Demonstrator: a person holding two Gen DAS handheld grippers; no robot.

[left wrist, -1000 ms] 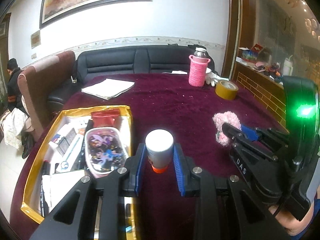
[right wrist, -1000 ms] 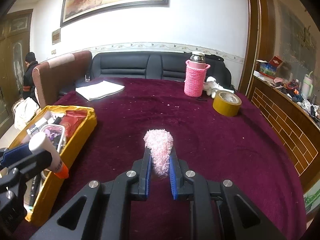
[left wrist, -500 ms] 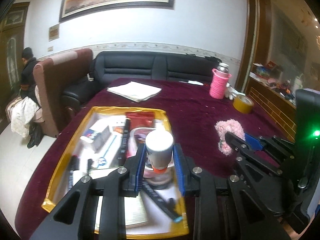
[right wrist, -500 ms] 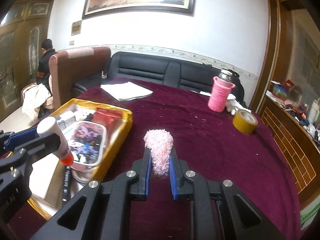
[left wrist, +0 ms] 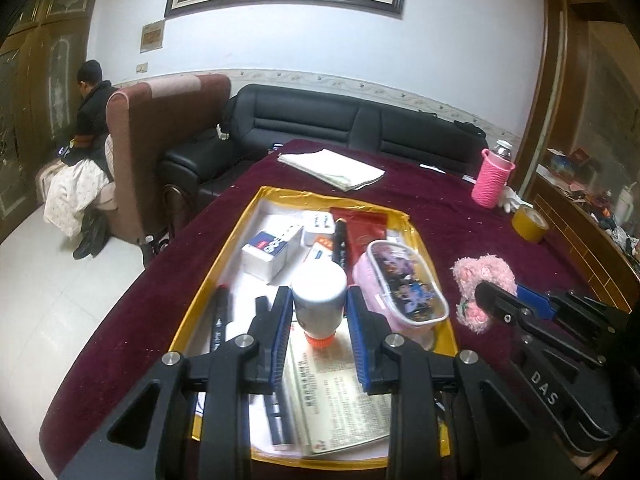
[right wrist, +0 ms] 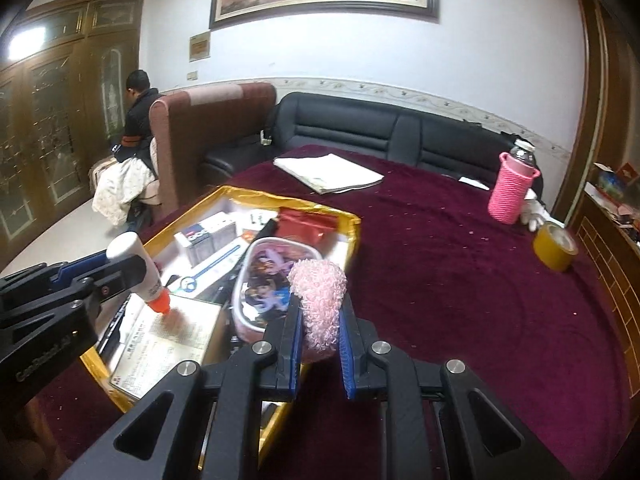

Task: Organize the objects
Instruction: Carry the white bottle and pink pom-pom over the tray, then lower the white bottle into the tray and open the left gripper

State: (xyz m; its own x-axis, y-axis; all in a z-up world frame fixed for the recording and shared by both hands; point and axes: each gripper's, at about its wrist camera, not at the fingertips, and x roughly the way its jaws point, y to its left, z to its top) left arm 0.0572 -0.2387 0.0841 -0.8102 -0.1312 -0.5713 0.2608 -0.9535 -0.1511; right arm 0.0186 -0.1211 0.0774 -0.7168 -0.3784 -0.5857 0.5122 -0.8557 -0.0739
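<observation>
Black gripper [left wrist: 319,344], blue pads, silver screws, "DAS" lettering, apparently.

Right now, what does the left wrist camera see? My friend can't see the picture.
The left gripper holds a white bottle with an orange cap, cap down, above a gold tray full of boxes, pens and a pink pencil case. Beside it, the right gripper holds a pink fluffy toy over a dark red tablecloth.
</observation>
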